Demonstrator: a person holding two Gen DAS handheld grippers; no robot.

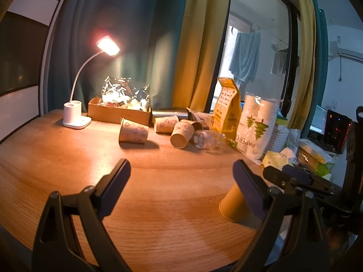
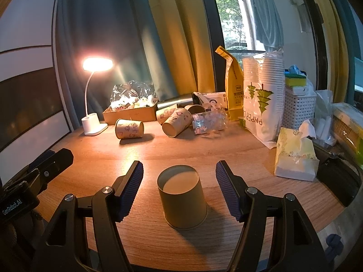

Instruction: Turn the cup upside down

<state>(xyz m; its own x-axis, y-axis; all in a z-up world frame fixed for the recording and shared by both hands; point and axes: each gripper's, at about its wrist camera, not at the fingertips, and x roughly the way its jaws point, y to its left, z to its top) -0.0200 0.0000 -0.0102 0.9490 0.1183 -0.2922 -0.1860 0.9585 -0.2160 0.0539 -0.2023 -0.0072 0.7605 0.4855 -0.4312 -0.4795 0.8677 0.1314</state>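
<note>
Right hand-held gripper hangs wide apart, a pad either side of the plain paper cup, neither touching. That cup stands upside down on the bench (base up, rim down). Left hand-held gripper gapes wide too, empty, beside it. Printed cups lie toppled near the lamp.

In the right wrist view, bare counter lies across the middle of the frame, with a gap on each side of the cup up to the fingers. The upper half is blocked by fallen printed cups, a lamp and a paper-cup bag; a tissue pack stands at right.
</note>
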